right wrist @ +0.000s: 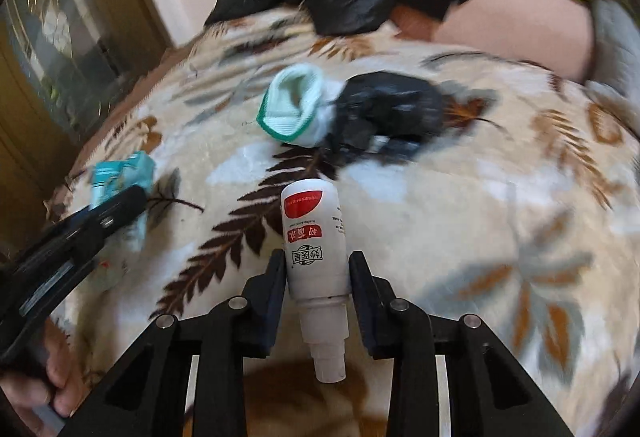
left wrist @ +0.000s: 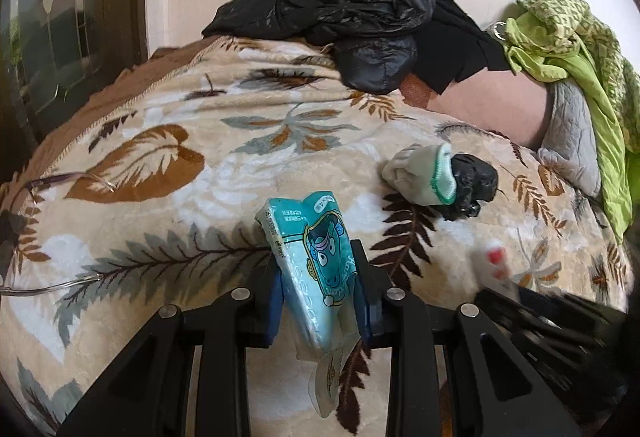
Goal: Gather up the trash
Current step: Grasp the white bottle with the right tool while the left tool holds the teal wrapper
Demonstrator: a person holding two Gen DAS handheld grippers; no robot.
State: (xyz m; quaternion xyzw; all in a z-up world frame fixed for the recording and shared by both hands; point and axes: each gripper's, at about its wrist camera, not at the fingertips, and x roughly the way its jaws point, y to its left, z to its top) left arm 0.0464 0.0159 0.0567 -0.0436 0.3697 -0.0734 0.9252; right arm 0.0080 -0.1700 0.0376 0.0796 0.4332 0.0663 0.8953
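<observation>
My left gripper (left wrist: 318,269) is shut on a teal tissue packet (left wrist: 308,237) with a cartoon horse, held just above the leaf-patterned blanket (left wrist: 180,117). My right gripper (right wrist: 318,261) is shut on a white spray bottle (right wrist: 316,237) with a red label, nozzle toward the camera. Ahead on the blanket lie a white sock with a green cuff (right wrist: 296,105) and a crumpled black plastic bag (right wrist: 392,109), touching each other. The right wrist view shows the left gripper (right wrist: 100,213) and packet (right wrist: 120,173) at the left. In the left wrist view the bottle (left wrist: 494,261) appears blurred at lower right.
A black puffer jacket (left wrist: 340,5) lies at the bed's far side against the wall. Green clothing (left wrist: 560,33) and a grey quilted pillow (left wrist: 568,129) sit at the right. Thin-framed glasses (left wrist: 60,181) rest at the left edge. A dark glazed door (left wrist: 60,17) stands left.
</observation>
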